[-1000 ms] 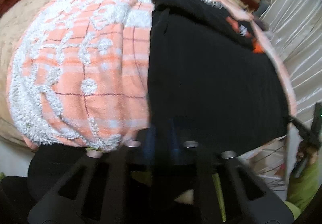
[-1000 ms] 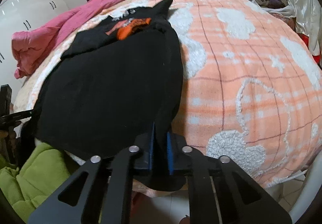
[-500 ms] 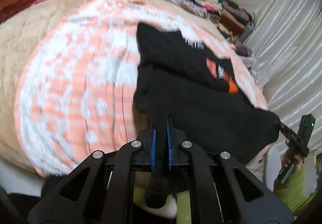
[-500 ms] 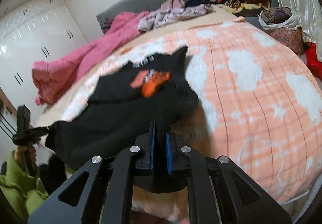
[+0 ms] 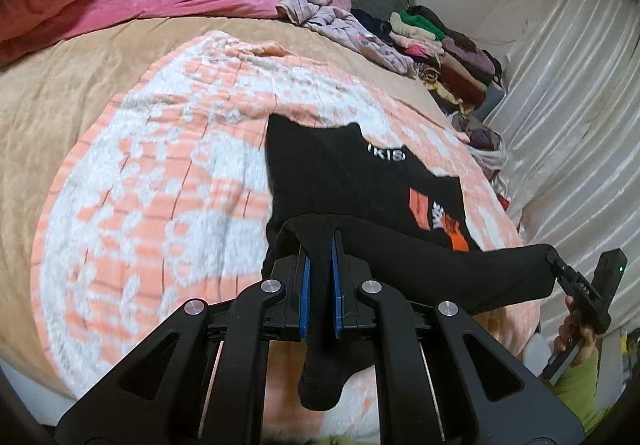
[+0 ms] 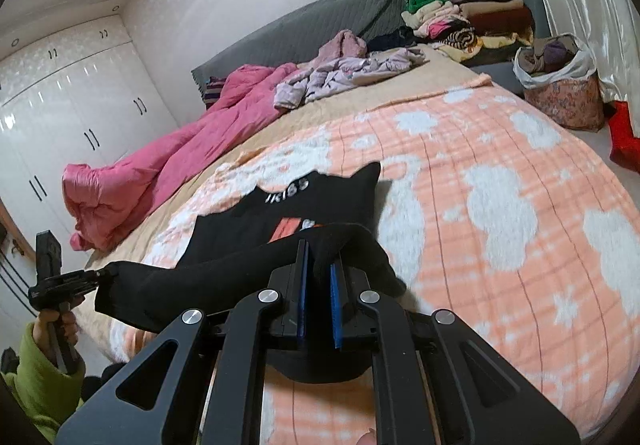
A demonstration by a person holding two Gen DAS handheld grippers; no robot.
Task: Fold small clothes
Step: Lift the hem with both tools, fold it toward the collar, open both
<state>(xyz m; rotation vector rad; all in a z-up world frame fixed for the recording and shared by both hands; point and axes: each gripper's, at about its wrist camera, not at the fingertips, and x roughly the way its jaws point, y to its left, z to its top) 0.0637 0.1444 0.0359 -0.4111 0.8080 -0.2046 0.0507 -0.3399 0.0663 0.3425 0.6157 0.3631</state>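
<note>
A small black garment (image 5: 352, 181) with white lettering and an orange print lies on an orange-and-white fleece blanket (image 5: 160, 197); it also shows in the right wrist view (image 6: 288, 217). My left gripper (image 5: 319, 277) is shut on one corner of its near hem. My right gripper (image 6: 316, 277) is shut on the other corner. The hem hangs stretched between both grippers, lifted over the lower part of the garment. The right gripper shows at the right of the left wrist view (image 5: 560, 269), the left gripper at the left of the right wrist view (image 6: 80, 281).
A pink quilt (image 6: 160, 165) lies at the far left of the bed. Loose lilac clothes (image 6: 348, 73) and a stack of folded clothes (image 6: 472, 17) sit near the grey headboard. A bag of clothes (image 6: 560, 89) stands on the floor at the right by a curtain.
Both grippers have lifted the garment's near hem and carried it forward toward the collar. The black cloth now doubles over itself and the cameras look higher across the bed.
</note>
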